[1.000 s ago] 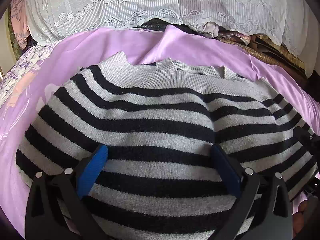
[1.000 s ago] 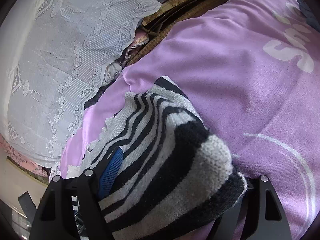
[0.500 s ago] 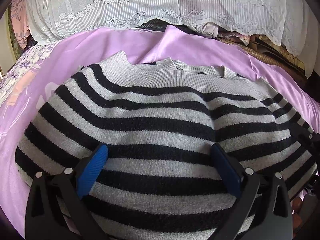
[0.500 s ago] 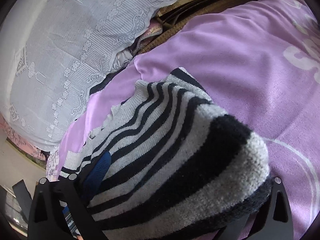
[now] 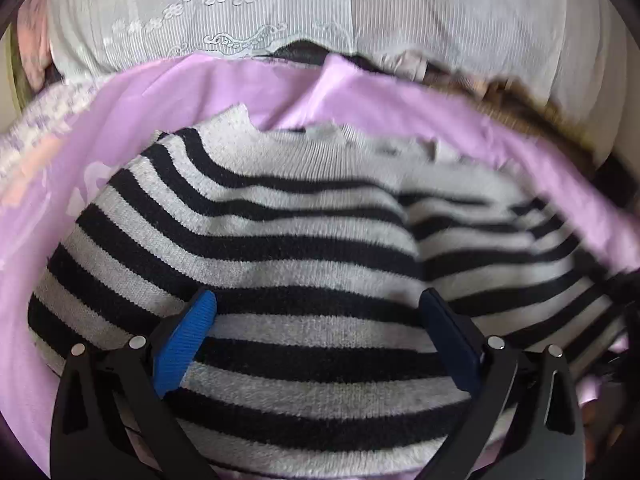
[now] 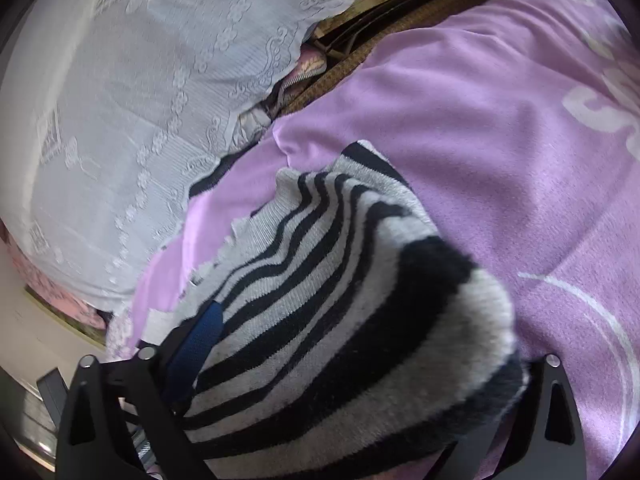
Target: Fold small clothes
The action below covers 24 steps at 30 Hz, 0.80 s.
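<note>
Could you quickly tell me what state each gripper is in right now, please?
Left gripper: open, fingers spread over the striped sweater, not clamping it.
Right gripper: sweater bunched between its fingers; cannot tell whether it is shut.

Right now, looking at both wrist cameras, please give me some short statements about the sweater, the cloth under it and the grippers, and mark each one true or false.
1. The sweater has black and grey stripes. True.
2. The sweater lies on a green blanket. False: the blanket under it is purple.
3. The left gripper has its fingers spread wide over the sweater. True.
4. White lace fabric lies beyond the sweater. True.
5. The right gripper points at bare blanket, with no sweater near it. False: a bunched part of the sweater fills the space between its fingers.
</note>
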Tool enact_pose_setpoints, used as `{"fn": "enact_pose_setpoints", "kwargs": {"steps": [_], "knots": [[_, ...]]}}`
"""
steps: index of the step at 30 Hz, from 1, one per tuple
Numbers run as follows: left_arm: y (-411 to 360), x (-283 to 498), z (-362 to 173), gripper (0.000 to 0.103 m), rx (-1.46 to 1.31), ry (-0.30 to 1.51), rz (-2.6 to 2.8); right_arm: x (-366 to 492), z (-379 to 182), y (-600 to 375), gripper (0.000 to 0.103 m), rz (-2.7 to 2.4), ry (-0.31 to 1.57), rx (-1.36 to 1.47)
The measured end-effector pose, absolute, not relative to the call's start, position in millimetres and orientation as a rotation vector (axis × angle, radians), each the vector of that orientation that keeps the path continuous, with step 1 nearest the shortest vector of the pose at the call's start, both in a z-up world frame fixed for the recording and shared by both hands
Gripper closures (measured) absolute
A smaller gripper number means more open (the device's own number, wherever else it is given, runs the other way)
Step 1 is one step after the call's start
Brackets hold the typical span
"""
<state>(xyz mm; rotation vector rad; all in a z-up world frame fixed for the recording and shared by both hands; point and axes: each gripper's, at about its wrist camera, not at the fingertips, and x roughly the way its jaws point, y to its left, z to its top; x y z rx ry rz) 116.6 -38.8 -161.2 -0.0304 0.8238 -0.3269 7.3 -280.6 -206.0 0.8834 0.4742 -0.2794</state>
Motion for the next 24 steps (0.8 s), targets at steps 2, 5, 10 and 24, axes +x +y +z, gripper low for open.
{"fn": "enact_pose_setpoints", "kwargs": {"steps": [2, 5, 10, 24], "knots": [[-22.1, 122.0, -152.3, 0.005, -0.133, 0.806, -0.340, 5.2, -206.9, -282.1, 0.018, -0.296, 0.473, 0.894], [-18.4, 140.8, -161.8, 0.006, -0.127, 0.861, -0.299, 5.5, -207.6, -281.9, 0.027, -0.312, 0.484, 0.892], [-47.1, 134.5, -169.2, 0.012, 0.066, 0.830, -0.235, 2.2, -213.8, -288.9, 0.064, -0.323, 0.482, 0.945], [-56.2, 118.4, -147.3, 0.028, -0.033, 0.862, -0.422, -4.2, -227.2, -300.2, 0.072, -0.251, 0.421, 1.117]]}}
